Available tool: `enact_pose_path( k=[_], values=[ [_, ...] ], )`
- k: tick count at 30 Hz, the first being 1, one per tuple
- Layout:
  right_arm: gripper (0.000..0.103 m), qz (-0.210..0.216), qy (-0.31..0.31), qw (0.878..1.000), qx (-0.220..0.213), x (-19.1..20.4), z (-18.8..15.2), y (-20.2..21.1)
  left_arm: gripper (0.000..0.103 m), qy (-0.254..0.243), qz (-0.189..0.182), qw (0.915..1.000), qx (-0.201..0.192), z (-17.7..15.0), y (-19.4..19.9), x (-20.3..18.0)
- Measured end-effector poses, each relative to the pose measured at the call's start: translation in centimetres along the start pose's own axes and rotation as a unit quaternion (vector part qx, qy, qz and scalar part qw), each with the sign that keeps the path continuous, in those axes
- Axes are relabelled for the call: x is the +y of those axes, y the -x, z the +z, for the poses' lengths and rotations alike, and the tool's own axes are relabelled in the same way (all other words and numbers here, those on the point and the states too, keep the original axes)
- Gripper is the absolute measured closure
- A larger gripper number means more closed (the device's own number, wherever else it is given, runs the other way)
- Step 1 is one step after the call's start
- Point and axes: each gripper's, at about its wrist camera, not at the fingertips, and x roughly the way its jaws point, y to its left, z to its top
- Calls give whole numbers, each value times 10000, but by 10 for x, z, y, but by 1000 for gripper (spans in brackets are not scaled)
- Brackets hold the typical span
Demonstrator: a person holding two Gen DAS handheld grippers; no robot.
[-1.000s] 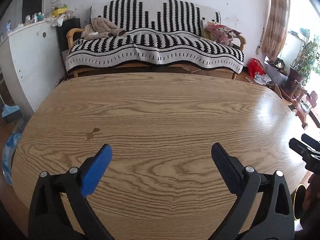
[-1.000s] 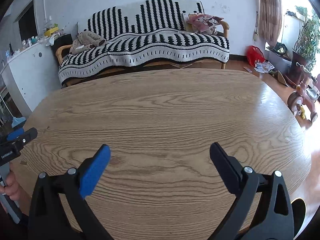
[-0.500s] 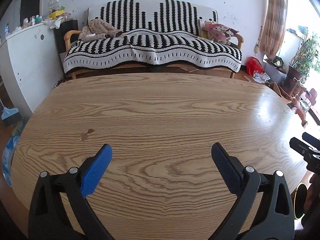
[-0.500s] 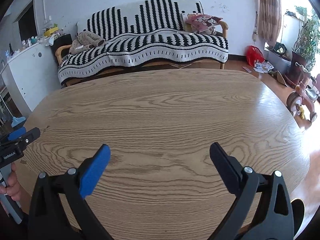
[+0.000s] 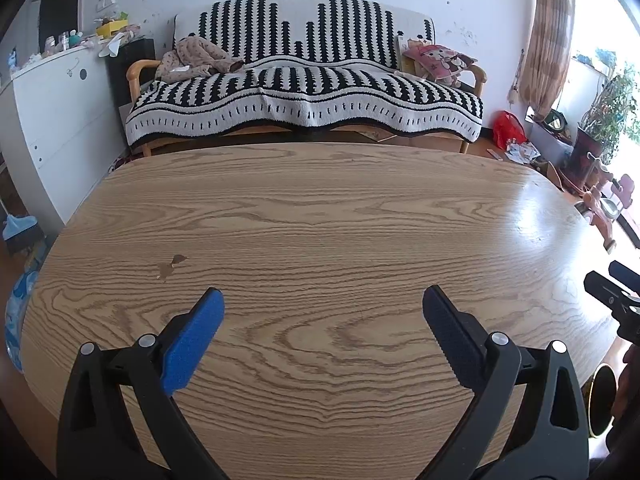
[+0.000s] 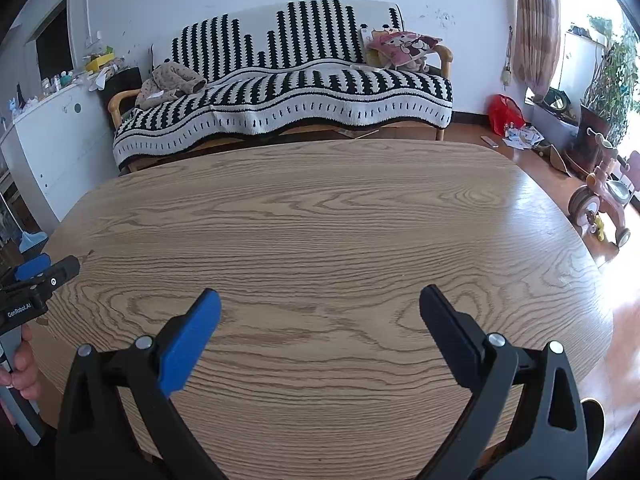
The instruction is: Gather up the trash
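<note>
Both grippers hover over the near edge of a wooden oval table (image 5: 320,220). My left gripper (image 5: 322,304) is open and empty; it also shows at the left edge of the right wrist view (image 6: 40,272). My right gripper (image 6: 320,304) is open and empty; it shows at the right edge of the left wrist view (image 5: 612,288). No trash lies on the table; only a small brown mark (image 5: 170,265) shows on its left part. Scraps of paper (image 6: 520,136) and a red bag (image 6: 504,114) lie on the floor at the far right.
A sofa under a black-and-white blanket (image 5: 304,92) stands behind the table. A white cabinet (image 5: 52,120) is at the left. A child's tricycle (image 6: 600,200) and potted plants (image 6: 608,92) are at the right.
The left wrist view has shifted slightly; the brown mark sits a little higher and further left-centre on the table. Both grippers stay open and empty.
</note>
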Motion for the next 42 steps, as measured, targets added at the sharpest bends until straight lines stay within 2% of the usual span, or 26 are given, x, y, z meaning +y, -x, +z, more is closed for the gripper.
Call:
enact_pose_path(
  k=[42],
  values=[
    [7,-20,119,9999,-9,-9,0,5,7,-20,22,10000,69,-7,3,-6]
  ],
)
